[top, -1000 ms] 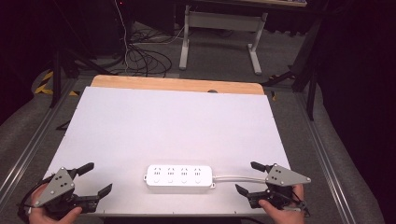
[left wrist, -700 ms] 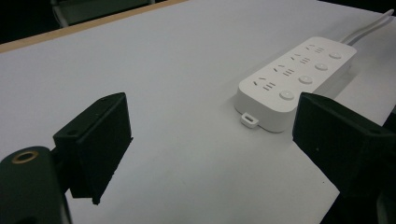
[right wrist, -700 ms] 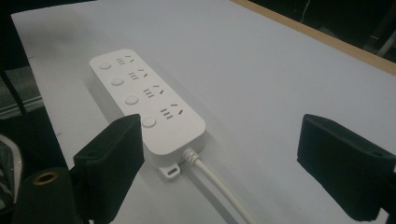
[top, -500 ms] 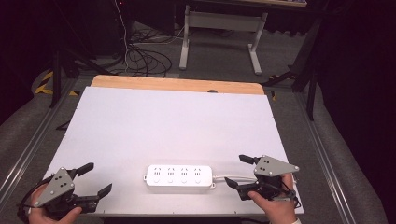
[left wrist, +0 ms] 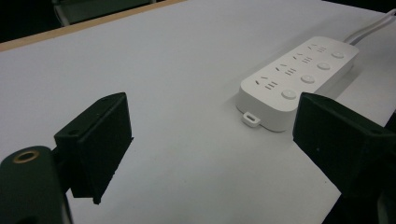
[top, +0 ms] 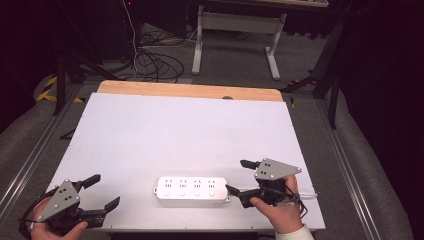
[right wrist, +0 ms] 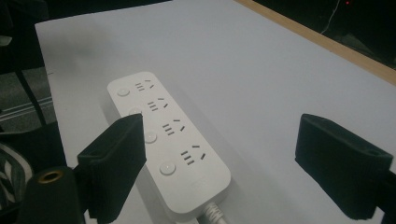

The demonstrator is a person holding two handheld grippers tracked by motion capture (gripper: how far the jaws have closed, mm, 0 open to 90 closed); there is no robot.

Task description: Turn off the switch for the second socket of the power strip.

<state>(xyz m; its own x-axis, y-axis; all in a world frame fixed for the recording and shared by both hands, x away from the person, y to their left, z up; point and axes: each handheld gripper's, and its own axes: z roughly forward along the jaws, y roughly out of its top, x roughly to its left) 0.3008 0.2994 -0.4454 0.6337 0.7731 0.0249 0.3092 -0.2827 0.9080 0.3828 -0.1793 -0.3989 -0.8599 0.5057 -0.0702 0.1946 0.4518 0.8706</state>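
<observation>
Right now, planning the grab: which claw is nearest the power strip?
The right claw, open beside the power strip's cable end; the left claw sits farther off.

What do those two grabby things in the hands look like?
Both are black. The left tongs and right tongs each have two blocky black jaws and a grey three-cornered plate with small holes on top. Thin dark cables trail off. A white cuff shows at the right wrist.

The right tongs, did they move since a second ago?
Yes. The right tongs slid left along the table's front edge toward the white power strip, which stayed put. Their jaws, just closing slightly, hold nothing.
</observation>
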